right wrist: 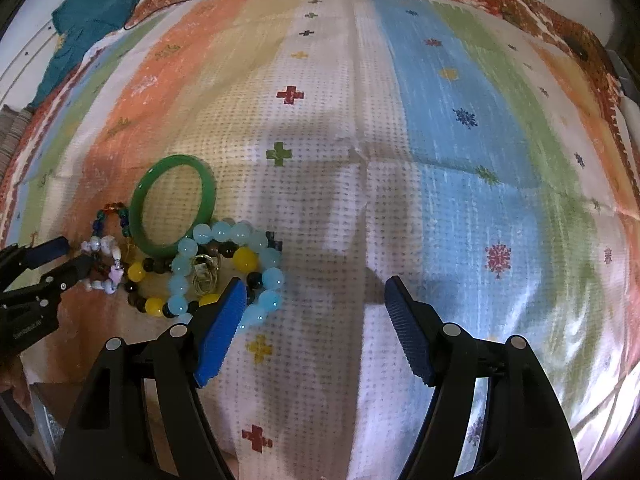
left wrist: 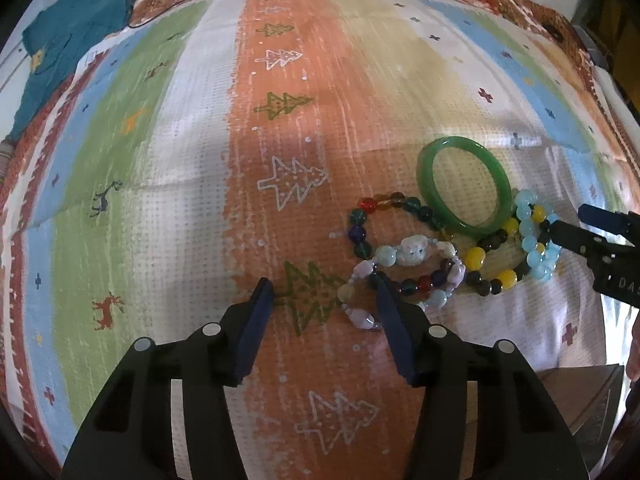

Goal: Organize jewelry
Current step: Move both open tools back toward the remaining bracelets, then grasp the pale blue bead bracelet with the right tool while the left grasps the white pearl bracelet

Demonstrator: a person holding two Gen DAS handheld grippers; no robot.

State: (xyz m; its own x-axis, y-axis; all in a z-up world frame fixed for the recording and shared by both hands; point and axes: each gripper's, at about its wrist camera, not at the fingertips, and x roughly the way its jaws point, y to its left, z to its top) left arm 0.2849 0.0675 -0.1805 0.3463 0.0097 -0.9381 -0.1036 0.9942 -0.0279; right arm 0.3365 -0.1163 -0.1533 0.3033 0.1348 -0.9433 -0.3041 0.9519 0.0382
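Several bracelets lie in a heap on the striped cloth [left wrist: 280, 140]. A green bangle [left wrist: 456, 144] rests against a multicolour glass-bead bracelet [left wrist: 376, 202], a pale bracelet with a white animal bead [left wrist: 412, 250], a yellow-and-dark bead bracelet [left wrist: 475, 258] and a light blue bead bracelet [left wrist: 534, 258]. My left gripper [left wrist: 322, 286] is open just above the cloth, the pale bracelet's left end between its fingers and its right finger over that bracelet. My right gripper [right wrist: 316, 280] is open, its left finger [right wrist: 224, 316] overlapping the light blue bracelet [right wrist: 224, 232]; bare cloth lies between its fingers. A small gold piece [right wrist: 204, 272] sits inside the blue loop.
A teal cloth [left wrist: 72, 32] lies at the far left corner, with a black cord [left wrist: 168, 16] along the far edge. A brown box corner [left wrist: 580, 392] shows near the front, beside the heap. Part of a hand [left wrist: 634, 356] is at the right edge.
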